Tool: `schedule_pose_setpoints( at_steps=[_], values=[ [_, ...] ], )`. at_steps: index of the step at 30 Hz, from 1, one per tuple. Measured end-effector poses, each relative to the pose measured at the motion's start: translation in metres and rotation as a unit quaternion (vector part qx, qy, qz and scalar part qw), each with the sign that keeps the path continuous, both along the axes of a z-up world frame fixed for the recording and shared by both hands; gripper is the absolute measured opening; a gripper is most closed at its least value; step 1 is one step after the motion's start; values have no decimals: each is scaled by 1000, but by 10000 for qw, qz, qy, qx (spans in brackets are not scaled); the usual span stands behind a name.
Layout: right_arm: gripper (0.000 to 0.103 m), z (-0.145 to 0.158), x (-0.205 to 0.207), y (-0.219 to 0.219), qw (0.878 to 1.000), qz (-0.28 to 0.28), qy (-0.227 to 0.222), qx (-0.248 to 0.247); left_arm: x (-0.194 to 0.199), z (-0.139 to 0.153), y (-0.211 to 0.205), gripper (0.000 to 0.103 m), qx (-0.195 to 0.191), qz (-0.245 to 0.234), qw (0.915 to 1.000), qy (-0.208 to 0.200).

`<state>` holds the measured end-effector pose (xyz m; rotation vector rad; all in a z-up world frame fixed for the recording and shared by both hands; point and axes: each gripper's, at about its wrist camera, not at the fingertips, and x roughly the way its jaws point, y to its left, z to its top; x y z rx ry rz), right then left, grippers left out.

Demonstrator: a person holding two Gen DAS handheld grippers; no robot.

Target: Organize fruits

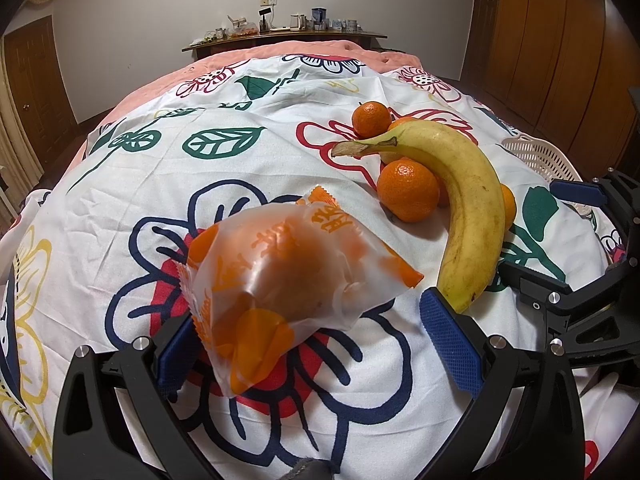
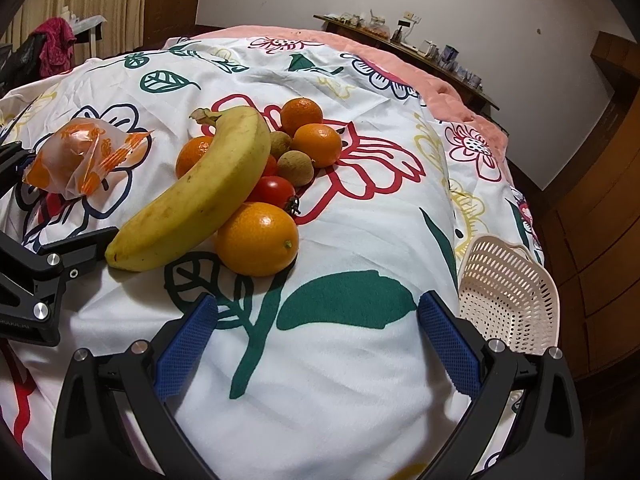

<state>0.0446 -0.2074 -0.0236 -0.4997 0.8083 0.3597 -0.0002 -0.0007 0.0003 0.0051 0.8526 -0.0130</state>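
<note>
Left wrist view: the left gripper (image 1: pixel 316 340) stands with its fingers spread wide and nothing clamped. A wrapped fruit in a frosted orange-printed bag (image 1: pixel 288 280) lies between the blue pads (image 1: pixel 454 344) on the flowered cloth (image 1: pixel 120 184); whether the left pad touches the bag cannot be told. The banana (image 1: pixel 468 208) lies just beside the right pad, its tip near that pad and its stem pointing away. Three oranges (image 1: pixel 408 190) are plainly seen around it. The right gripper (image 1: pixel 560 236) shows at the right edge, and a perforated basket (image 1: pixel 536 160) sits beyond it near the cloth's right edge.

Right wrist view: the right gripper (image 2: pixel 318 336) is also spread wide, holding nothing, over bare cloth (image 2: pixel 320 380). The pile lies ahead toward the middle: banana (image 2: pixel 208 192) on top, a large orange (image 2: pixel 258 240) touching it, a tomato (image 2: pixel 274 192), two brown round fruits (image 2: pixel 295 167) and further oranges behind. The bag (image 2: pixel 76 160) lies apart near the left edge, beside the left gripper (image 2: pixel 24 208). The basket (image 2: pixel 508 292) sits tilted at the right edge.
</note>
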Motion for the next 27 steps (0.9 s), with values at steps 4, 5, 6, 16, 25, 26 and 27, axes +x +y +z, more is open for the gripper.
schedule_pose_setpoints(
  at_steps=[4, 5, 6, 16, 25, 26, 27],
  values=[
    [98, -1, 1, 1, 10000, 6, -8, -7, 3, 2, 1, 101, 0, -20, 10000, 23],
    [98, -1, 0, 1, 10000, 8, -9, -6, 3, 0, 0, 101, -2, -23, 10000, 26],
    [98, -1, 0, 1, 10000, 10, -11, -5, 3, 0, 0, 101, 3, -21, 10000, 22],
    [98, 0, -1, 0, 10000, 2, -14, 28, -5, 8, 8, 101, -288, -111, 9994, -135],
    [98, 0, 0, -1, 10000, 19, -18, 89, -14, 25, 17, 101, -457, -52, 9982, -380],
    [98, 0, 0, -1, 10000, 18, -21, 92, -14, 27, 17, 101, -449, -67, 9982, -398],
    [98, 0, -1, -1, 9999, 18, -26, 96, -11, 28, 15, 101, -436, -71, 9983, -391]
  ],
)
